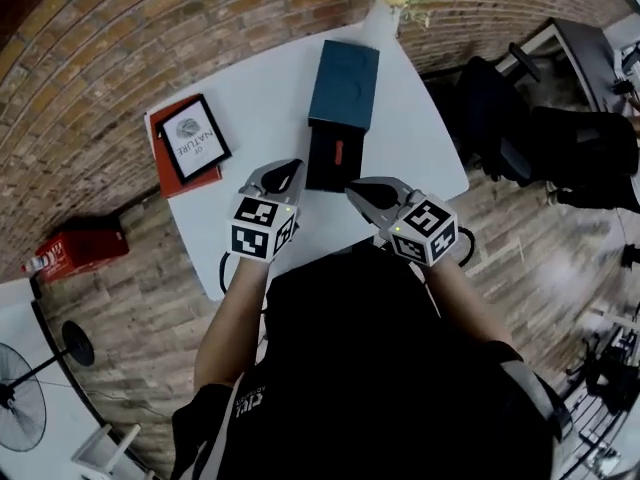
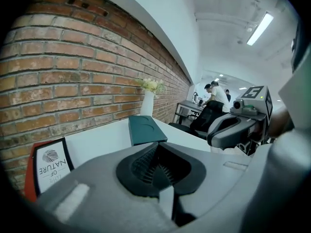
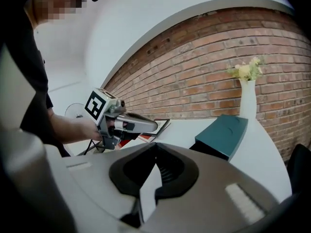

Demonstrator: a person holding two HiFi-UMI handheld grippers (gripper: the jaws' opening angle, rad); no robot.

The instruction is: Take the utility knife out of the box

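A teal box (image 1: pixel 344 83) lies on the white table (image 1: pixel 260 98), with a black tray (image 1: pixel 325 173) sticking out of its near end. A small orange-red item, likely the utility knife (image 1: pixel 340 154), lies in the tray. My left gripper (image 1: pixel 296 166) is shut and empty, just left of the tray. To the tray's right and slightly nearer, my right gripper (image 1: pixel 350 190) is likewise shut and empty. The left gripper view looks over its closed jaws at the teal box (image 2: pixel 146 129) and the right gripper (image 2: pixel 210 141). The right gripper view shows the box (image 3: pixel 223 134) and the left gripper (image 3: pixel 156 127).
A framed "OF NATURE" print on a red book (image 1: pixel 193 138) lies at the table's left. A white vase with flowers (image 1: pixel 388 3) stands behind the box. A black chair (image 1: pixel 490 98) is off the right edge. A red object (image 1: pixel 75 248) and a fan (image 1: pixel 25 403) are on the floor.
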